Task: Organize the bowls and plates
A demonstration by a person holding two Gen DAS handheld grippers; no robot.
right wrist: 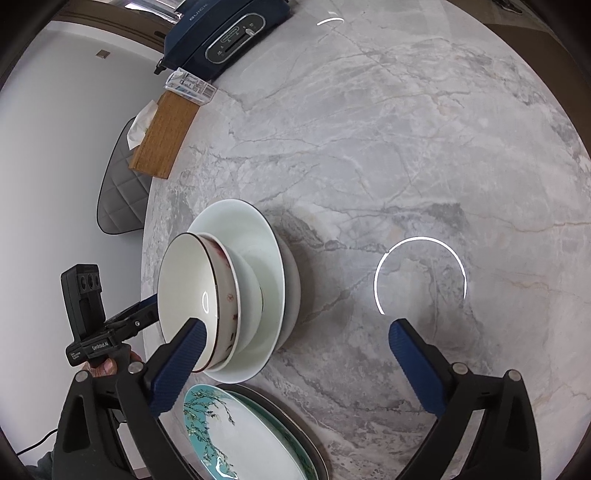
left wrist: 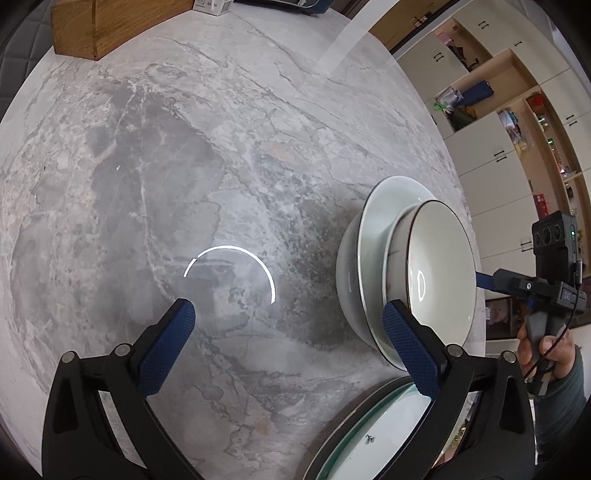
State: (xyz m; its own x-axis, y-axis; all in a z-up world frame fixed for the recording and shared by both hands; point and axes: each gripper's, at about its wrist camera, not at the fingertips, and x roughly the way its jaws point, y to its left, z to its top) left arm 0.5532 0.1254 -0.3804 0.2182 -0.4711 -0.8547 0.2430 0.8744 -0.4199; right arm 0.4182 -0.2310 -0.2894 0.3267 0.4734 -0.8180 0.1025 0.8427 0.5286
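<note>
A stack of nested white bowls (left wrist: 373, 258) stands on the marble table; the top bowl (left wrist: 439, 266) has a dark rim. It also shows in the right wrist view (right wrist: 255, 273), top bowl (right wrist: 188, 288). A stack of plates (left wrist: 373, 439), the top one teal-edged with a blossom print (right wrist: 236, 432), lies close by. My left gripper (left wrist: 291, 325) is open and empty over the table, left of the bowls. My right gripper (right wrist: 295, 339) is open and empty, its left finger (right wrist: 181, 362) in front of the bowls.
A wooden tissue box (right wrist: 166, 136) and a dark blue appliance (right wrist: 225, 33) stand at the table's far edge. The wooden box shows in the left view (left wrist: 99, 26). Shelves and cabinets (left wrist: 509, 122) lie beyond the table. A grey chair (right wrist: 122, 199) stands beside it.
</note>
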